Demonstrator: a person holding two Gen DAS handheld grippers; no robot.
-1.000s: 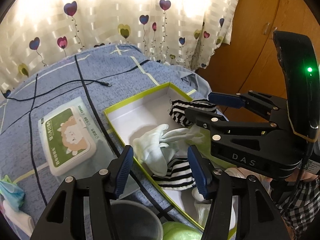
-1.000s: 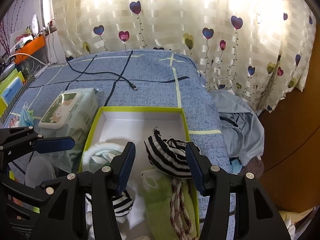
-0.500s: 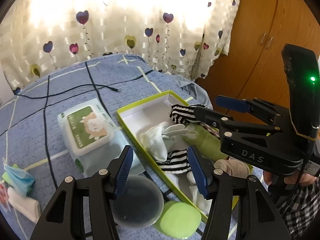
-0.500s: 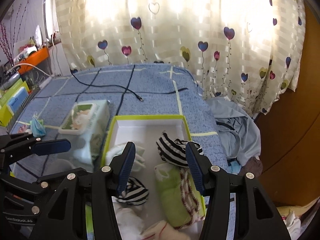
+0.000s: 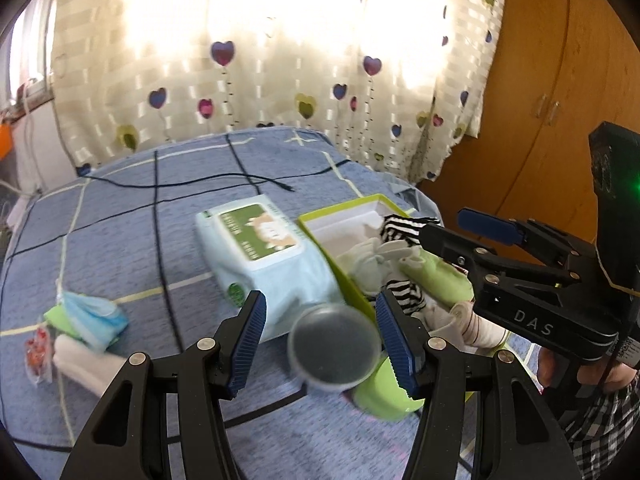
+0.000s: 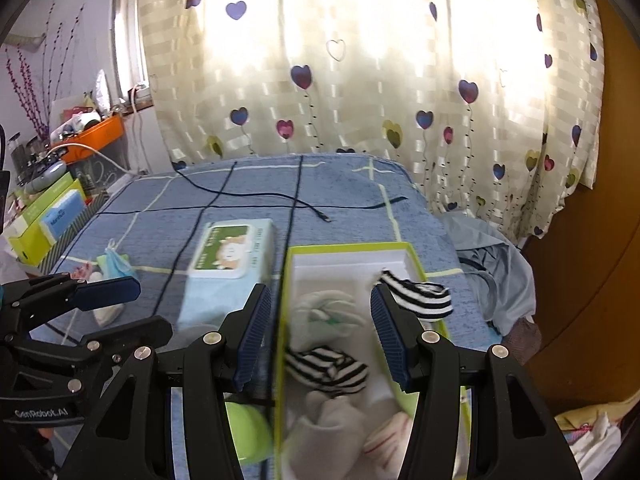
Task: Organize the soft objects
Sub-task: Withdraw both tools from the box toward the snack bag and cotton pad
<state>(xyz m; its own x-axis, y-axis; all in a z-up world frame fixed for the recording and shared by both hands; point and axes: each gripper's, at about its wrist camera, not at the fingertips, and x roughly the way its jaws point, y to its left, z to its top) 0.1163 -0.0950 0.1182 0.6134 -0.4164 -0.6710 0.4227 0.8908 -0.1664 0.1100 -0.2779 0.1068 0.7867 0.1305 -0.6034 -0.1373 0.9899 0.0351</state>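
Note:
A green-rimmed white box (image 6: 352, 249) lies on the blue bedspread and holds several socks: a black-and-white striped one (image 6: 420, 298) draped over its right rim, a pale one (image 6: 326, 312), another striped one (image 6: 328, 368) and white ones nearer me. The box also shows in the left wrist view (image 5: 340, 216). A loose white sock (image 5: 86, 362) lies at the left beside a blue face mask (image 5: 94, 316). My left gripper (image 5: 320, 344) is open and empty above a clear cup (image 5: 334, 350). My right gripper (image 6: 320, 336) is open and empty above the box.
A wet-wipes pack (image 5: 260, 248) lies left of the box, also in the right wrist view (image 6: 230, 256). A green lid (image 5: 386, 386) lies by the cup. A black cable (image 6: 256, 200) crosses the bed. Boxes and clutter (image 6: 44, 208) stand at the left; a wooden wardrobe (image 5: 560, 92) is right.
Both grippers have pulled back and up from the box, so more of the bed shows. The left view swung left, bringing the loose white sock and mask into view. Both stayed open.

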